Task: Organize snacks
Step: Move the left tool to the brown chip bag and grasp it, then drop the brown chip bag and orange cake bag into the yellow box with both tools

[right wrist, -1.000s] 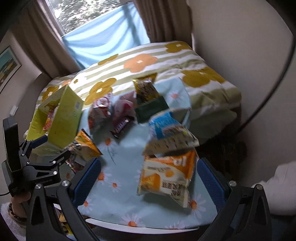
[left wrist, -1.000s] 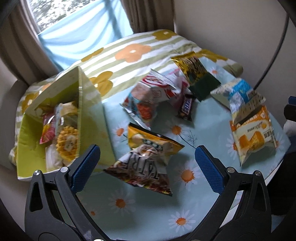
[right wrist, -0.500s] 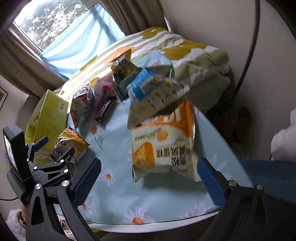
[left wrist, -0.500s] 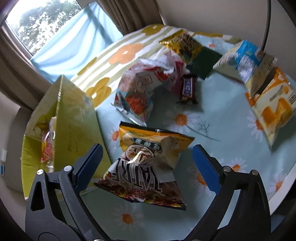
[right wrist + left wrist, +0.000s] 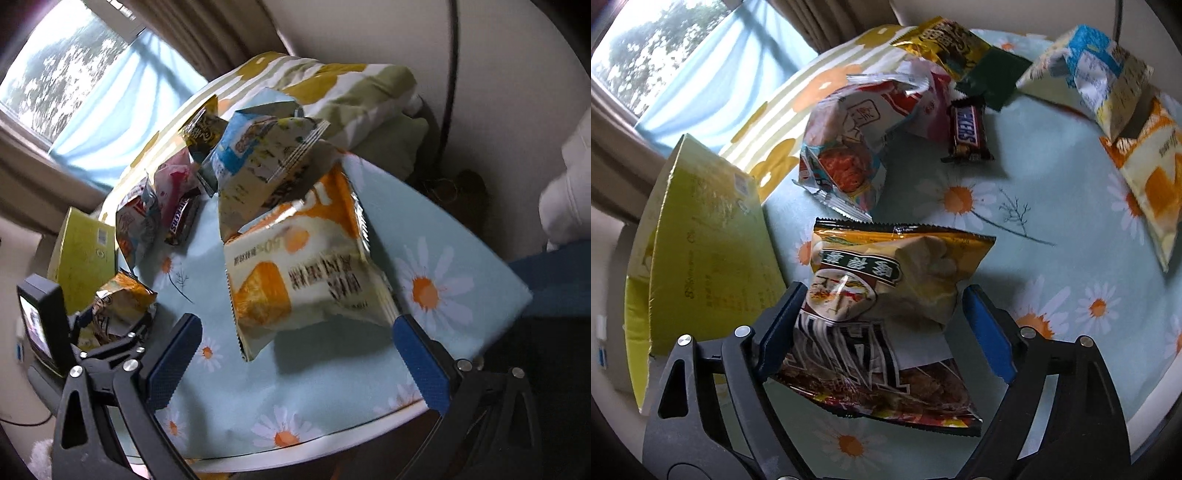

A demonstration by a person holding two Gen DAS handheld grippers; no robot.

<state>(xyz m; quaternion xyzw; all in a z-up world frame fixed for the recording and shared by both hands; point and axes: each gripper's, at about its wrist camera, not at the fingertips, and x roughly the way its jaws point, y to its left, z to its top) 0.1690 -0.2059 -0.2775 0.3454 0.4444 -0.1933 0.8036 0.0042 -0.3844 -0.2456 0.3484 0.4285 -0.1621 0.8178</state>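
A brown and gold chip bag (image 5: 886, 280) lies on the daisy tablecloth (image 5: 1052, 229), between the fingers of my left gripper (image 5: 884, 295). Its jaws are closing: the left pad meets the bag's edge, while the right pad stands a little clear. The yellow-green box (image 5: 701, 240) stands just left of it. My right gripper (image 5: 297, 325) is open wide, with the lower end of an orange and white bag (image 5: 303, 273) between its fingertips, untouched. A blue and white bag (image 5: 258, 158) leans on that bag's far end.
A chocolate bar (image 5: 967, 129), a red and white bag (image 5: 849, 147) and a gold and green bag (image 5: 953, 40) lie further back. The table's rounded edge (image 5: 332, 439) runs just under my right gripper. Striped flowered bedding (image 5: 332, 81) lies behind; a white sleeve (image 5: 569, 184) is at the right.
Both grippers have come down closer to the table and rolled. The left jaws have narrowed around the chip bag. The orange and white bag now sits between the right fingertips.
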